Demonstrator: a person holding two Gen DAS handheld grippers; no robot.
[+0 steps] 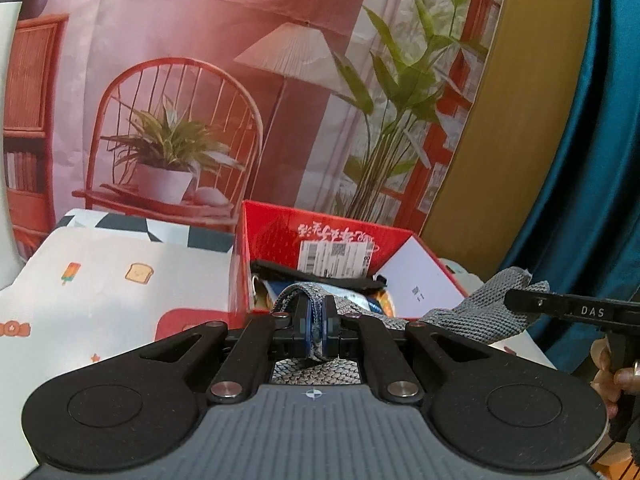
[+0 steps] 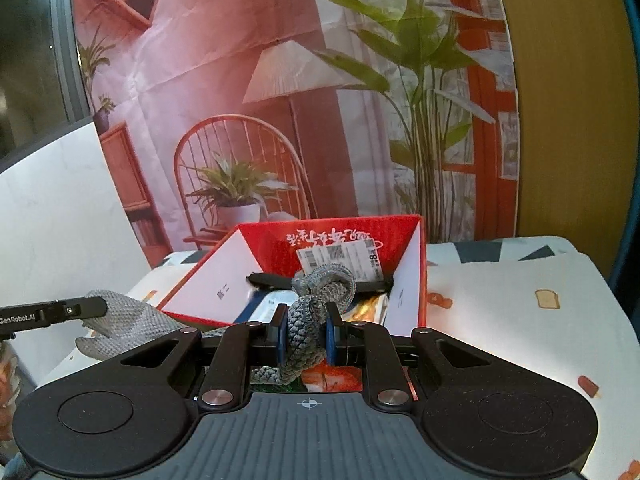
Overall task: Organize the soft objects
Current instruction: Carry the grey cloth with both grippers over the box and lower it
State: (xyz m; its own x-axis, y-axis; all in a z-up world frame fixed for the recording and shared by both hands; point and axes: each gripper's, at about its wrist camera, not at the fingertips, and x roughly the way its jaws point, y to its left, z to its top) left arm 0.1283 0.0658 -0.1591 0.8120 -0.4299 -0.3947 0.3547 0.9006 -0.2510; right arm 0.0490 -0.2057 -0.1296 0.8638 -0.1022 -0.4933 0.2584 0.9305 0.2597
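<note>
Both grippers hold one grey knitted cloth (image 1: 476, 316), stretched between them above the table. My left gripper (image 1: 316, 330) is shut on a thin edge of that cloth, which runs off to the right. There the other gripper's black finger (image 1: 568, 310) pinches its far end. My right gripper (image 2: 307, 334) is shut on a thick bunched fold of the grey cloth (image 2: 308, 316). The cloth's other end (image 2: 116, 320) sits in the left gripper's finger at the left edge. An open red box (image 1: 320, 236) stands just behind the cloth, with packets and dark fabric inside.
The table wears a white cloth (image 2: 520, 320) printed with toast and ice lollies. A printed backdrop (image 1: 240, 80) of a chair, lamp and plants hangs behind the red box (image 2: 332, 240). A blue curtain (image 1: 592, 160) hangs at the right. A hand (image 1: 612, 376) grips the right tool.
</note>
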